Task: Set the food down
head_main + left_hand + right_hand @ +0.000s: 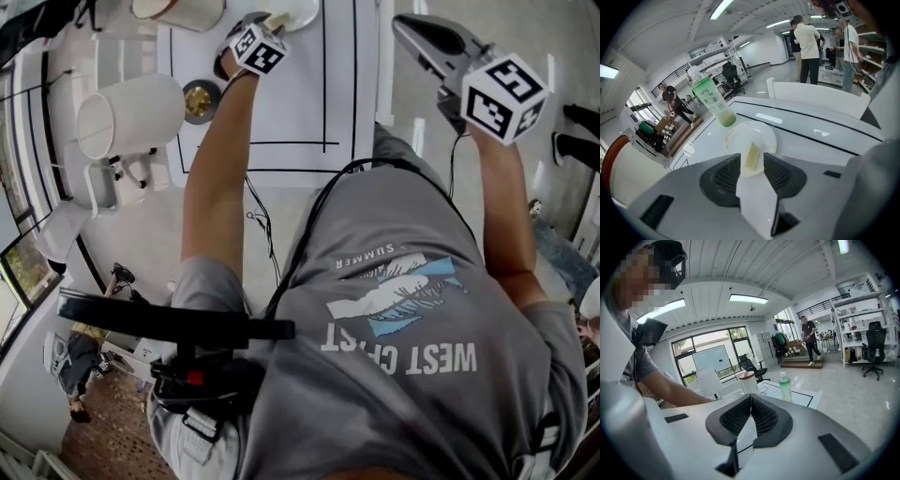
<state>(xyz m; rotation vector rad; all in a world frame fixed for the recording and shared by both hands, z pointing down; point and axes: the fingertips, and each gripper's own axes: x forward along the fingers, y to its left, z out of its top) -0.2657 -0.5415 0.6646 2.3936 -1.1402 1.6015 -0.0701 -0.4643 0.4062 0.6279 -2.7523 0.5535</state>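
A pale yellow strip of food point(753, 151) lies on a small white plate point(761, 133) on the white table. My left gripper point(751, 161) hovers just over the plate's near rim. Its jaws are open, and the strip lies in line with the gap without touching the pads. In the head view the left gripper point(267, 23) reaches to the plate point(298, 11) at the table's far end. My right gripper point(405, 25) is held up off the table's right side. Seen in its own view, the right gripper point(750, 399) is shut with nothing between the pads.
A green bottle point(712, 101) stands just behind the plate. A white pitcher point(127, 114) and a small round dish point(200, 100) sit at the table's left. A white chair back point(815, 98) borders the far side. People point(806, 42) stand beyond it. A red-lidded cup point(749, 382) is on the table.
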